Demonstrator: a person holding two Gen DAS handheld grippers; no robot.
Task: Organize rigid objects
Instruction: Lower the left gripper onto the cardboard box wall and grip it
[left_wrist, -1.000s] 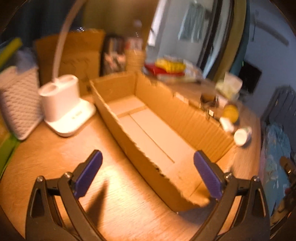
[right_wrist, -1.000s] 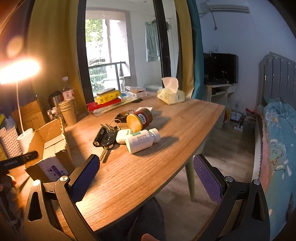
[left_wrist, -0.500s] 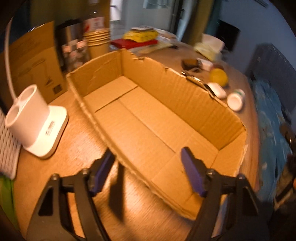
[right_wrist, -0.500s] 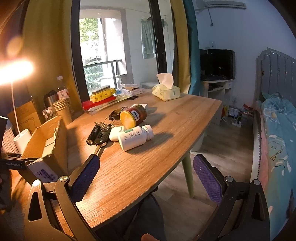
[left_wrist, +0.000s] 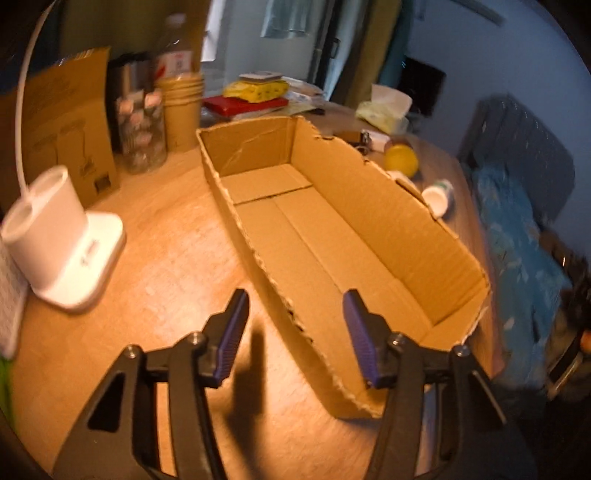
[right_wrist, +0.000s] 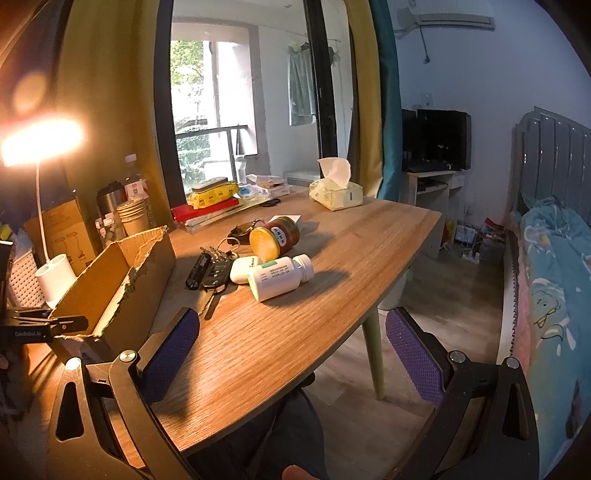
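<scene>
An open, empty cardboard box (left_wrist: 332, 236) lies on the wooden table; it also shows in the right wrist view (right_wrist: 114, 280). My left gripper (left_wrist: 295, 336) is open, its fingers straddling the box's near side wall, left finger outside, right finger inside. To the right of the box lie a white pill bottle (right_wrist: 280, 277), a smaller white container (right_wrist: 243, 268), a jar with a yellow lid (right_wrist: 273, 238), and keys with a black fob (right_wrist: 210, 269). My right gripper (right_wrist: 291, 354) is open and empty over the table's near edge.
A white lamp base (left_wrist: 62, 236) stands left of the box, with paper cups (left_wrist: 183, 110), a glass jar (left_wrist: 142, 136) and a brown carton (left_wrist: 66, 125) behind. A tissue box (right_wrist: 336, 190) and red book stack (right_wrist: 210, 206) sit at the far side. A bed (right_wrist: 550, 258) is right of the table.
My left gripper has narrowed and moved in over the box's near wall, now straddling it. The right gripper has barely moved, drifting slightly closer to the table.
</scene>
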